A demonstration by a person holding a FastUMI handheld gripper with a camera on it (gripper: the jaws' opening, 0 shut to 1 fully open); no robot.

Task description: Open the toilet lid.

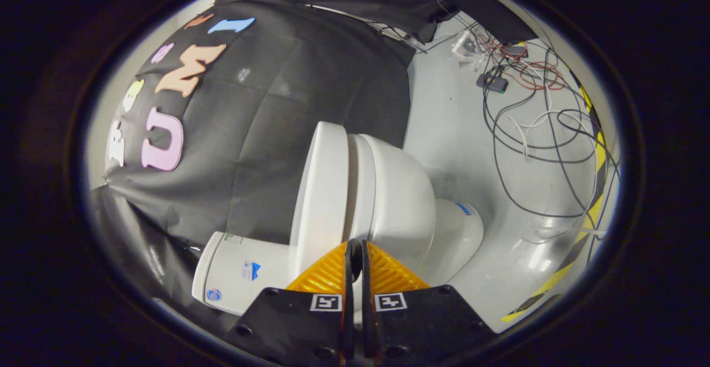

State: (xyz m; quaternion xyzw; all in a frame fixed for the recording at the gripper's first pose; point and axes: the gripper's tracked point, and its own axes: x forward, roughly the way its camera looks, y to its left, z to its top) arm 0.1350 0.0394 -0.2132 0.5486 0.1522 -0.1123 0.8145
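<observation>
**Gripper at the closed toilet**

The gripper (355, 245) is hovering with its jaws nearly together, gripping nothing. Just beyond them the lid (321, 189) is lying shut on the toilet (399, 195). Cables (532, 112) are sprawling across the pale floor (449, 128).

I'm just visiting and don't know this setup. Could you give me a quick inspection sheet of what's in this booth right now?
Surface: pale glossy floor, yellow-and-black tape along its far edge.
Job's things: white toilet; its lid lies against the seat, apparently closed; tank beside it.
Clutter: small electronic boxes among the wires.
Grippers: gripper fingers nearly together, just short of the lid's edge, holding nothing.
Cables: loose black, white and red cables tangled on the floor beyond the toilet.
Surroundings: black cloth wall behind the toilet.
</observation>
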